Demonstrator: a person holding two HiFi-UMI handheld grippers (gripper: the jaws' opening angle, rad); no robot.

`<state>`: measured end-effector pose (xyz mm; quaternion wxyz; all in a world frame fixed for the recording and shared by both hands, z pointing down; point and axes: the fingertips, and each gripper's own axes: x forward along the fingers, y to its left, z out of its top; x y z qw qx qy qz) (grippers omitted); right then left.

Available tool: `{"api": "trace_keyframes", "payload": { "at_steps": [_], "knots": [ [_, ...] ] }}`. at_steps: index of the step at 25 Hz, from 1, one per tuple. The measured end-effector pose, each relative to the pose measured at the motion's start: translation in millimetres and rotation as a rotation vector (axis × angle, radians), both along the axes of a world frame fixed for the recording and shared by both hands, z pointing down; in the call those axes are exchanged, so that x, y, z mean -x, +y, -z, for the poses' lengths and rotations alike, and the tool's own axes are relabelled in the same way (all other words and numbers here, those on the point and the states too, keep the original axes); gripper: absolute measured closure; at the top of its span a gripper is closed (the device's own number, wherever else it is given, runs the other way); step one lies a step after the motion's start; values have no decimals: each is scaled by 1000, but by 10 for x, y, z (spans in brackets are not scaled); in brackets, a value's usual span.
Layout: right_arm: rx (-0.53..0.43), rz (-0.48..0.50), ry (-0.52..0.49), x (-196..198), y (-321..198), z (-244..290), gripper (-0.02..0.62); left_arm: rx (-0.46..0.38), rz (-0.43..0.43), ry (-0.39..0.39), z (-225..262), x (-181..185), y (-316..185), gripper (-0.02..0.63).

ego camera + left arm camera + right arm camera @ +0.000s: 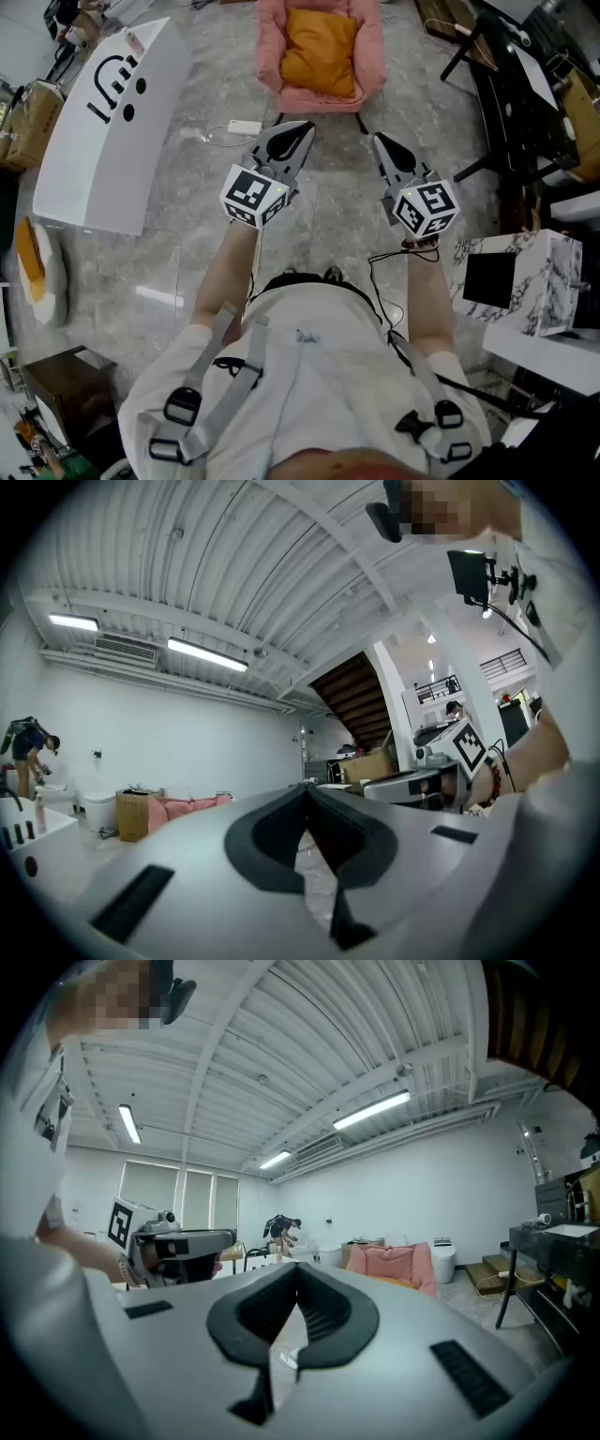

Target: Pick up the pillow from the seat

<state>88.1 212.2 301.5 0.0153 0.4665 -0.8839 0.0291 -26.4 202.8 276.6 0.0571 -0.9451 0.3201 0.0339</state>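
Hovering side by side over the grey floor point(187, 234), the left gripper point(300, 129) and right gripper point(379, 141) both have their jaws pressed fully together with nothing in them (totally empty-handed). The orange pillow point(319, 52) lies in the pink seat point(270, 42) just ahead, untouched.

The pillow point(319, 49) lies in the seat point(368, 52), which stands on the floor straight ahead of me. My left gripper point(302, 129) and right gripper point(380, 141) sit side by side, apart, both short of the seat's front edge. A cabled adapter point(246, 127) lies on the floor just left of the left gripper. A large board point(112, 131) stands further left. Desks point(525, 103) line the right, with a box point(530, 272) nearer me.
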Motion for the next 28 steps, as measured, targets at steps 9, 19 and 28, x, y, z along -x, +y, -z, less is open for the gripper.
{"api": "trace_keyframes", "payload": {
  "at_steps": [9,19,28],
  "knots": [
    [18,-22,-2,44,-12,-71,581,37,-9,0,-78,89,-34,598],
    [38,-54,-31,192,-77,-150,580,60,-19,-26,-169,304,-96,598],
    [54,-69,-26,536,-193,-172,580,74,-27,21,-151,658,-202,598]
  ]
}}
